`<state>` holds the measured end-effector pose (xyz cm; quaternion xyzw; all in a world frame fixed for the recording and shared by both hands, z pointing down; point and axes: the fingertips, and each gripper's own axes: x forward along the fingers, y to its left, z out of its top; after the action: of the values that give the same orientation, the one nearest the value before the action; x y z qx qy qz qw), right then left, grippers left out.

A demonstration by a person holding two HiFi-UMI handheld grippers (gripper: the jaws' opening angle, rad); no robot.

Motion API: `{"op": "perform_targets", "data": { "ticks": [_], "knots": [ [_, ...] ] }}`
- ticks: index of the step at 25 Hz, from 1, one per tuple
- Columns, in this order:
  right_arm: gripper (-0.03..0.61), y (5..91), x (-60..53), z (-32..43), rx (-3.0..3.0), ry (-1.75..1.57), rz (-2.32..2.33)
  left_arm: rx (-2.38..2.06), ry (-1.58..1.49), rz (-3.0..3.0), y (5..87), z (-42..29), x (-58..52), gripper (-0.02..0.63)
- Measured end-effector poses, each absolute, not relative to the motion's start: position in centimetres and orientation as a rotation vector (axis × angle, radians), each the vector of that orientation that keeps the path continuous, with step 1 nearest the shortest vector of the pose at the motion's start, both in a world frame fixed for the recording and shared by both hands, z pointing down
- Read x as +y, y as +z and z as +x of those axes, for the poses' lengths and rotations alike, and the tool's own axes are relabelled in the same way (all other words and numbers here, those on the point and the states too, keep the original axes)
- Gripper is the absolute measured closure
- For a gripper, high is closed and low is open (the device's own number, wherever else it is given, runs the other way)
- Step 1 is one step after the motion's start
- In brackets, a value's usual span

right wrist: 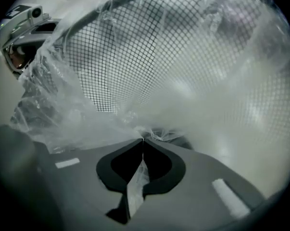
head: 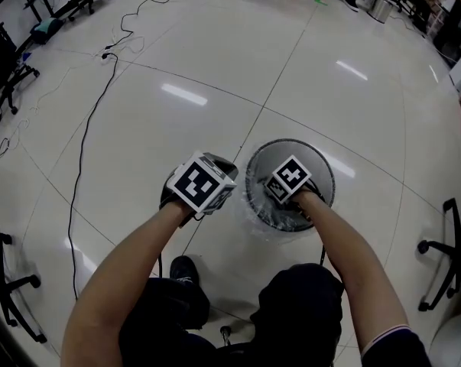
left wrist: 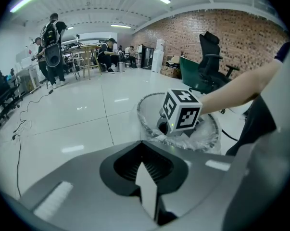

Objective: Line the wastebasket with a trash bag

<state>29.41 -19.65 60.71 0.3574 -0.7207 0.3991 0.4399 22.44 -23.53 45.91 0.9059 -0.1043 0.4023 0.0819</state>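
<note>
The round wire-mesh wastebasket stands on the white tiled floor with a clear trash bag inside it and bunched over its near rim. My right gripper reaches down into the basket. In the right gripper view it is shut on a fold of the clear bag, with film showing between the jaws and the mesh wall just ahead. My left gripper hovers just left of the basket. Its jaws are shut with nothing visible between them, pointing toward the rim.
A black cable runs over the floor at the left. Office chair bases stand at the lower left and at the right. The person's shoe is near the basket. People and desks are far behind.
</note>
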Motion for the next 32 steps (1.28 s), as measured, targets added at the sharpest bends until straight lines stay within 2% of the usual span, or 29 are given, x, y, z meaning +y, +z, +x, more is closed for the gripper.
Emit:
{"op": "perform_targets", "data": {
  "ticks": [20,24,32],
  "knots": [
    [0.571,61.4,-19.6,29.8,-1.763,1.003,0.91,-0.299,1.201,2.692,46.0,22.2,-23.3,0.602],
    [0.506,60.3,-19.9,29.6,-1.788,1.013,0.928,-0.302,1.192,2.705,45.6,22.2,-23.2,0.603],
    [0.492,57.8,-20.1,30.2,-1.8,0.979,0.961,-0.294,1.186,2.73,44.8,22.3,-22.8,0.601]
  ]
}}
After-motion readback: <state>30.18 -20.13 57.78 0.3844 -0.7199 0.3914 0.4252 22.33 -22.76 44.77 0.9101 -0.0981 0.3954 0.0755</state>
